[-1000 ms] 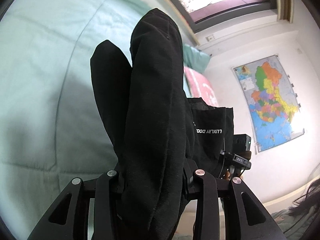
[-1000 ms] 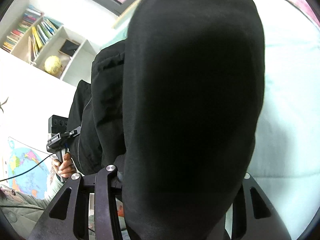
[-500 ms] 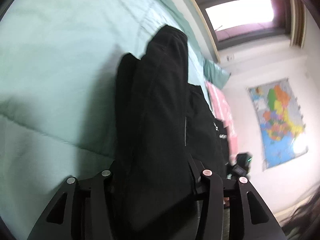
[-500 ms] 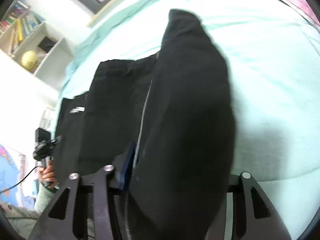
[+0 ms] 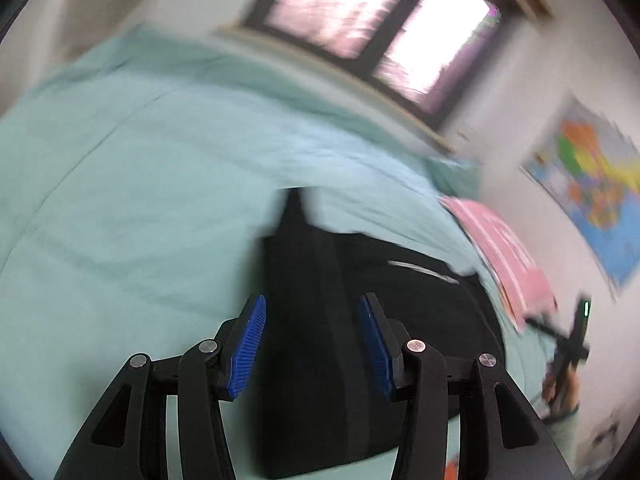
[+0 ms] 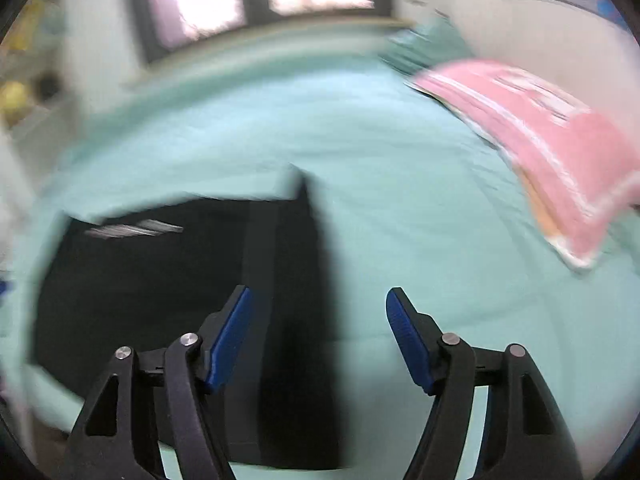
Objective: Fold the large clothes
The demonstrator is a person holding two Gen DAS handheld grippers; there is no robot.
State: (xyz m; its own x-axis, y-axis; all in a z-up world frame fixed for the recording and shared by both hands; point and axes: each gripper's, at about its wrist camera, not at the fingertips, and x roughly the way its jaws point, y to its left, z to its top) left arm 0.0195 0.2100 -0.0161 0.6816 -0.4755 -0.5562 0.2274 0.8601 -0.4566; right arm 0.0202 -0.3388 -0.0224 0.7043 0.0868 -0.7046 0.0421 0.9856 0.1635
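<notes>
The black garment [image 5: 320, 340] is seen lying flat on the bed [image 5: 120, 220], spread in a folded block near the front edge, with a faint white print [image 6: 132, 227] on its far part. The left hand-held gripper [image 5: 312, 344] is held just above the garment with its blue pads [image 5: 248, 344] apart and nothing between them. The right hand-held gripper [image 6: 320, 344] is likewise spread wide and empty, set over the garment's right edge.

Several risks can be judged from here. The top layer may slide or spring open, since nothing pins it and the bedding beneath is soft. An edge could be snagged by a pad if a gripper is drawn away low, and the fold would be pulled askew. Both views are smeared by motion, so the alignment of the layers cannot be confirmed, and an uneven fold may go unnoticed.

The surface is a pale green quilt, lightly creased. A pink pillow [image 6: 540, 140] is placed to the right, well apart from the garment. A window [image 5: 380, 28] is seen behind the bed and a coloured map [image 5: 592, 192] on the right wall.
</notes>
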